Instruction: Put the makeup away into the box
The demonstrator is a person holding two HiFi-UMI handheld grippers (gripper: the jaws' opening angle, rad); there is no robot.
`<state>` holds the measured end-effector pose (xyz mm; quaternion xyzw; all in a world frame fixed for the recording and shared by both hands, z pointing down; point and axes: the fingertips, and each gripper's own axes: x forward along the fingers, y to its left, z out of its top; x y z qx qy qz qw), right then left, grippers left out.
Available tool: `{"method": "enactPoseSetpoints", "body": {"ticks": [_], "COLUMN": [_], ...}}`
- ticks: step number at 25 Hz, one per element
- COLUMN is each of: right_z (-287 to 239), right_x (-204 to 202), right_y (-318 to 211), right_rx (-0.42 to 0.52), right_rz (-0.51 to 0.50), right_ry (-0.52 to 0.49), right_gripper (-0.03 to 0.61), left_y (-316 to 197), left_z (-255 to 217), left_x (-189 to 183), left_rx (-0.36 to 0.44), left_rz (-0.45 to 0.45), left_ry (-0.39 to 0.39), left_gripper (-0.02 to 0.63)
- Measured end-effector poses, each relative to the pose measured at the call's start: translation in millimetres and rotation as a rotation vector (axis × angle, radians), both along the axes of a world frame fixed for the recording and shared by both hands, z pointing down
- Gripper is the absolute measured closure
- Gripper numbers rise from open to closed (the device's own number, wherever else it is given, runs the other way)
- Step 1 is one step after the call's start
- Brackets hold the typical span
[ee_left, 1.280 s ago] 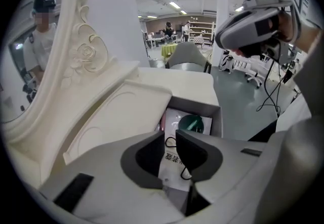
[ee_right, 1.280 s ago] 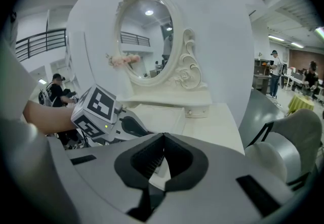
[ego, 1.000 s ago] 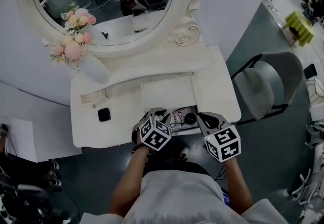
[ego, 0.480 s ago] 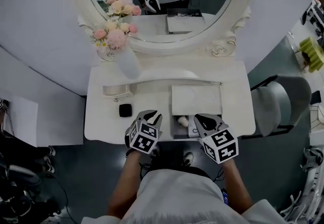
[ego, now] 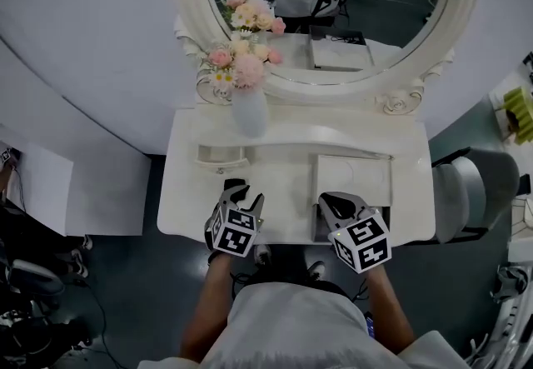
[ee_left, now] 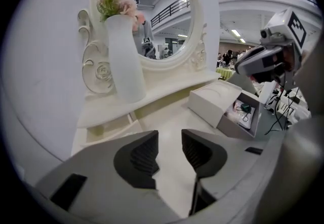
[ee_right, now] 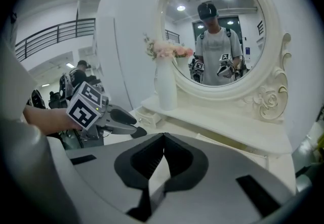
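Note:
The white box stands at the table's front right, lid raised; in the left gripper view the box shows small items and a cable inside. My left gripper hovers over the table's front left, its jaws opening with only bare tabletop between them. A flat dark thing, probably the black compact, lies just under the left gripper; the head view hides it. My right gripper is at the box's front left corner, shut and empty.
A white vase of pink flowers stands on the raised back shelf below the oval mirror. A small drawer ledge sits behind the left gripper. A grey chair stands to the table's right.
Both grippers have moved left along the table's front edge, away from the open box. The left one now covers the spot where the black compact lay.

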<state>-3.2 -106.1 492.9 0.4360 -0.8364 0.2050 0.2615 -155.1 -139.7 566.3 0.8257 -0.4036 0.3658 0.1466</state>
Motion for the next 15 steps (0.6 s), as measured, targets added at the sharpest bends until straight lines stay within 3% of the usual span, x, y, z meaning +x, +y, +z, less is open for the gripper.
{"method": "enactPoseSetpoints", "body": {"ticks": [9,15], "right_z": [8.8,16.8], "right_x": [-36.3,-41.5], "right_y": [-15.5,-20.4], "right_rx": [-0.029,-0.055], "right_rz": [0.004,0.049], "right_ry": [0.017,0.036], "right_gripper": [0.577,0.577], "left_y": [-18.8,-20.3], "left_z": [44.0,72.6], "left_x": [-53.2,-59.4], "left_rx": [-0.108,-0.182], "left_rz": [-0.066,0.013], "left_ry": [-0.035,-0.051], "left_gripper": [0.327,0.227]}}
